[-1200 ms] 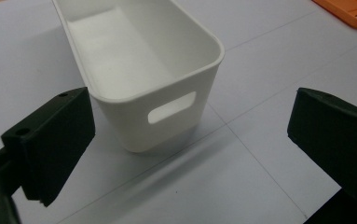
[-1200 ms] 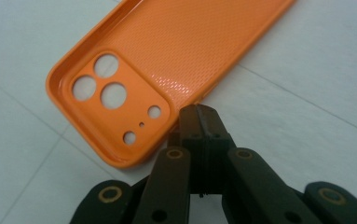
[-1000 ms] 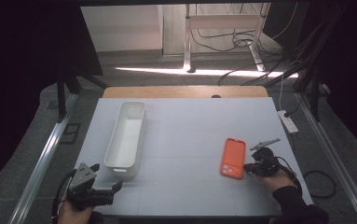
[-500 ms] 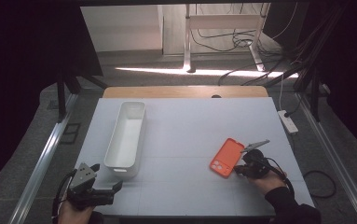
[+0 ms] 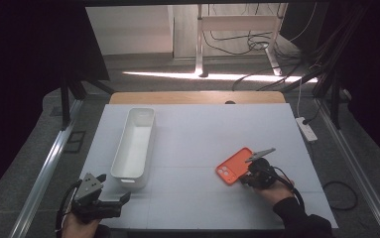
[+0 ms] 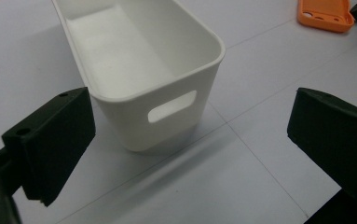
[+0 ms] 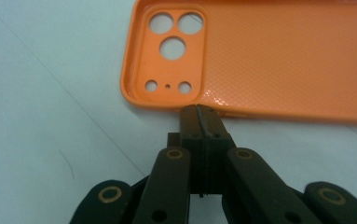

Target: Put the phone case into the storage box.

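right gripper (image 7: 198,109) has its jaws pressed together, tips right against the long edge of the orange phone case (image 7: 278,60), which lies flat on the white table (image 5: 197,144), right of centre; left gripper (image 6: 185,154) spread wide facing the white bin (image 6: 139,70)

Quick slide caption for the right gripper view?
Right gripper, jaws shut, tips touching the long edge of the orange phone case on the table.

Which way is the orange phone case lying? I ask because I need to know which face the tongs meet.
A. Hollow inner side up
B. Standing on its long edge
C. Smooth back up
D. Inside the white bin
A: the phone case shows its raised rim and textured inner floor facing up on the table.
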